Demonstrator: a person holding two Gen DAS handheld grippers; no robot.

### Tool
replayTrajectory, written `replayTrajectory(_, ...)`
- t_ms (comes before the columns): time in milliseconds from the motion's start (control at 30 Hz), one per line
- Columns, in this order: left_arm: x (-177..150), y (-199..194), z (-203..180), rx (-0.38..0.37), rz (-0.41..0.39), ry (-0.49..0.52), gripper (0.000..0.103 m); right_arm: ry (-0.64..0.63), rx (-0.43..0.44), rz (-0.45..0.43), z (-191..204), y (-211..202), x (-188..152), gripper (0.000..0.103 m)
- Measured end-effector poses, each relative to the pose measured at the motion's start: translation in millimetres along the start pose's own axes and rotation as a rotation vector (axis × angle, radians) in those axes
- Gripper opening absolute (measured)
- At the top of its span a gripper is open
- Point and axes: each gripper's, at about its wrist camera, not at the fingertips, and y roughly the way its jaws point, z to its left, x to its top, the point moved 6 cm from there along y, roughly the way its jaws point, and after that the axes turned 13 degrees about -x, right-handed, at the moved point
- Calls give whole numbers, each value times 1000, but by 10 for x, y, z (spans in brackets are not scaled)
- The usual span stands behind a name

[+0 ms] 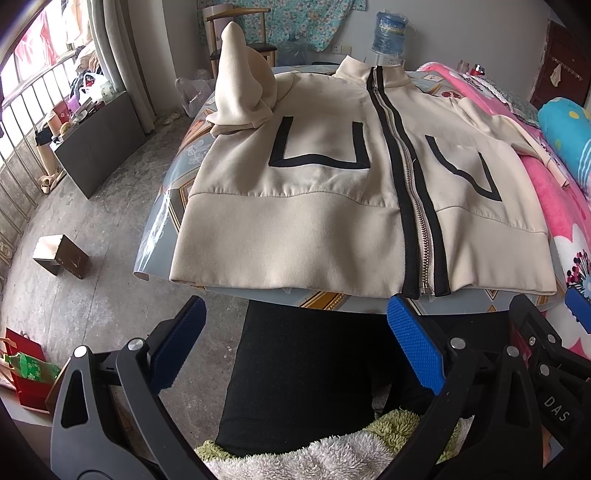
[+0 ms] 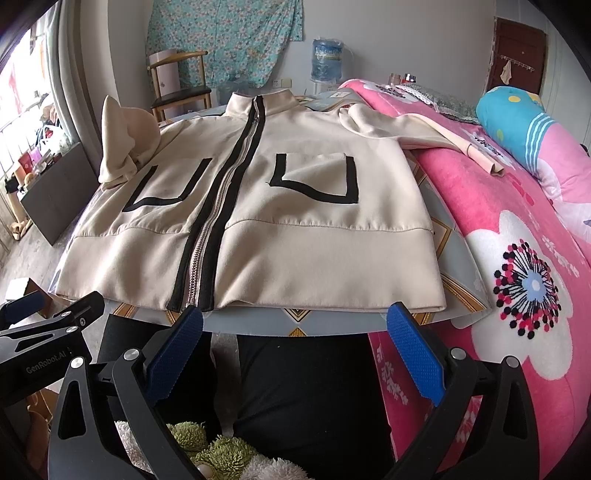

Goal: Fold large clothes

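Cream zip jacket (image 1: pixel 332 192) spread flat on tabletop (image 1: pixel 162 206) ahead of both tongs. Left tongs (image 1: pixel 295 347) and right tongs (image 2: pixel 295 347) wide apart, empty. Soft, floppy, probably light; best pinched at hem corners or sleeve (image 2: pixel 399 129).

One cream jacket (image 1: pixel 332 206) on the table (image 1: pixel 162 206), with two black-outlined pockets (image 1: pixel 319 147) and one zipper (image 1: pixel 402 162). Two grippers near the bottom, left (image 1: pixel 295 343) and right (image 2: pixel 295 343) (four blue pads (image 1: pixel 413 343) total). One water jug (image 1: pixel 389 33) far back, one wooden chair (image 1: pixel 221 22).
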Motion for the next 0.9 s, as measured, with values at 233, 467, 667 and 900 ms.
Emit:
replayTrajectory(233,29,-12,16,2,-4,0,95,1,-2,-2,1,-3,9,97)
replayTrajectory(467,45,-28,29,7,-8,1,95,1,-2,-2,-1,-6,11,97)
replayTrajectory(667,47,-28,30,8,-10,3,95,1,-2,-4,-4,-8,17,97)
replayTrajectory(900,39,-30,26,9,-11,3,95,1,-4,-6,-5,-11,22,97)
